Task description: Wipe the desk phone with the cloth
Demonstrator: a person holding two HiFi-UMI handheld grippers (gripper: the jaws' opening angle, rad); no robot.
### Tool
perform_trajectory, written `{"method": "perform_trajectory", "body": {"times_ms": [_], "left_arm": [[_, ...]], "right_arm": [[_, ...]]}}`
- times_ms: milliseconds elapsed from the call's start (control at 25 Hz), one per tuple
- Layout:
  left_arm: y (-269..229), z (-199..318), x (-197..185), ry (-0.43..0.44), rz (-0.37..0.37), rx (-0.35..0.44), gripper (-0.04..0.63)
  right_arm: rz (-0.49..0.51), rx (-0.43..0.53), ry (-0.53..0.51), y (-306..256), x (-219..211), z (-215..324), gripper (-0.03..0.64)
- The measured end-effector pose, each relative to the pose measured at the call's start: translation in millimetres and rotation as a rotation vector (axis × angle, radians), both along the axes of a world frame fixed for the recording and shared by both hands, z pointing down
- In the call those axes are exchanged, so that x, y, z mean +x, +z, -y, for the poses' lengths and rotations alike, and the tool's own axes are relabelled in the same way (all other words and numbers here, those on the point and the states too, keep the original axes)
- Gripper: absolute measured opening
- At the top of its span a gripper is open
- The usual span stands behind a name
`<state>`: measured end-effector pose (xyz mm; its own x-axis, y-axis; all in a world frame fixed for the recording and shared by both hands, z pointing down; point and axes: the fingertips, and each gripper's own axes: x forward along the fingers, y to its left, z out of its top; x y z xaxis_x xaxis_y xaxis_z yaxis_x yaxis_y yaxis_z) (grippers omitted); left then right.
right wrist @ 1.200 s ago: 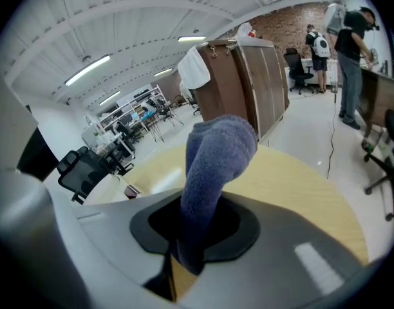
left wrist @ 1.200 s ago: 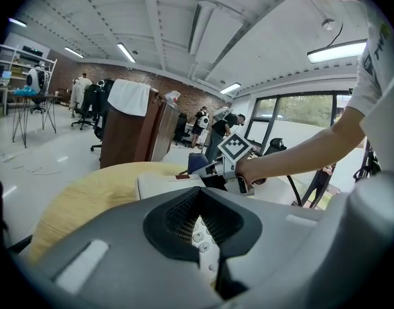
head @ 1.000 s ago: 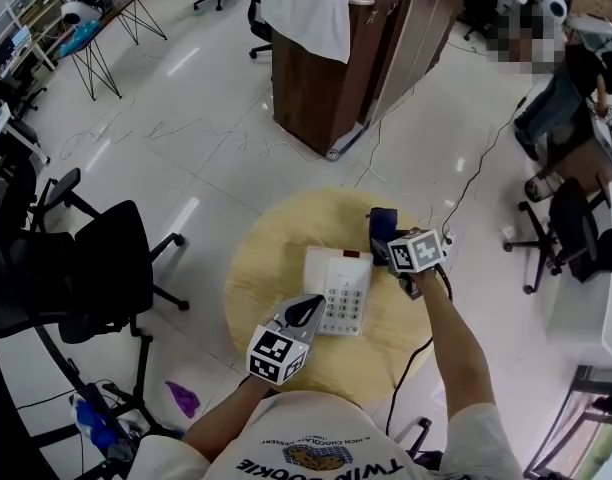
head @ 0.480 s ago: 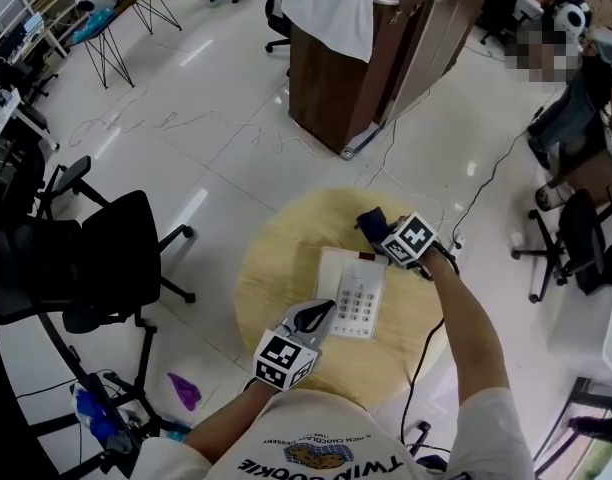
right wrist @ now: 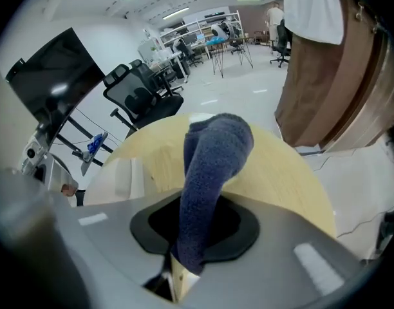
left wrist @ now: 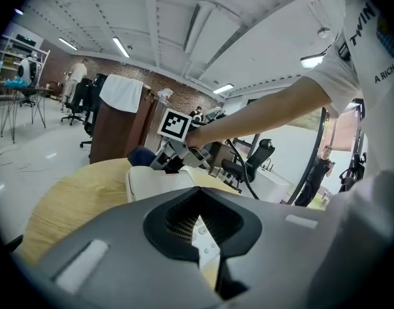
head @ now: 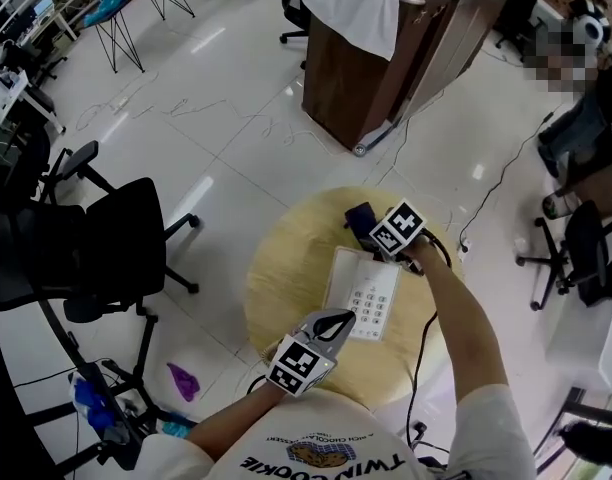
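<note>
At left, the left tongs [head: 334,321] hover over the near side of the round bench [head: 281,268], pressed together with nothing between them, just beside the near end of the white phone [head: 364,293]. The phone lies flat mid-bench. At right, the right tongs [head: 371,230] pinch a dark blue cloth [head: 357,214] by the phone's far end. Whether the cloth touches the phone cannot be told.

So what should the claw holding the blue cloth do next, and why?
Probably lower the right claw so the cloth lands on the phone and drag it along. The cloth is pinched but hangs over the table just beyond the phone's far end.
</note>
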<state>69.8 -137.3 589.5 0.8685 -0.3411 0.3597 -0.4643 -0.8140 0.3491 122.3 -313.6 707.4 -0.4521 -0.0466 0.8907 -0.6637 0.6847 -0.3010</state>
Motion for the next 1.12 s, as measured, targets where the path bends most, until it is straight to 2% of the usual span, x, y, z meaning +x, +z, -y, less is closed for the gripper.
{"method": "perform_trajectory", "body": {"times_ms": [320,760,1040,1120], "left_arm": [[5,-1,3,0.003,-0.016,-0.024,-0.009],[17,-7,-10,-0.013,-0.035,-0.073,-0.008],[16,-2,-26,-0.047,-0.043,-0.069,-0.009],[16,-1,-30,-0.058,-0.047,-0.069,-0.009]], "right_arm": [[0.025,-0.023,-0.011,-9,-45,16,0.064],[-0.039,-0.041,-0.133,2,-98,12,0.064],[0.01,0.113,-0.068,-34,-128,30,0.064],[-0.018,0.129,-0.071,-39,-138,28,0.064]]}}
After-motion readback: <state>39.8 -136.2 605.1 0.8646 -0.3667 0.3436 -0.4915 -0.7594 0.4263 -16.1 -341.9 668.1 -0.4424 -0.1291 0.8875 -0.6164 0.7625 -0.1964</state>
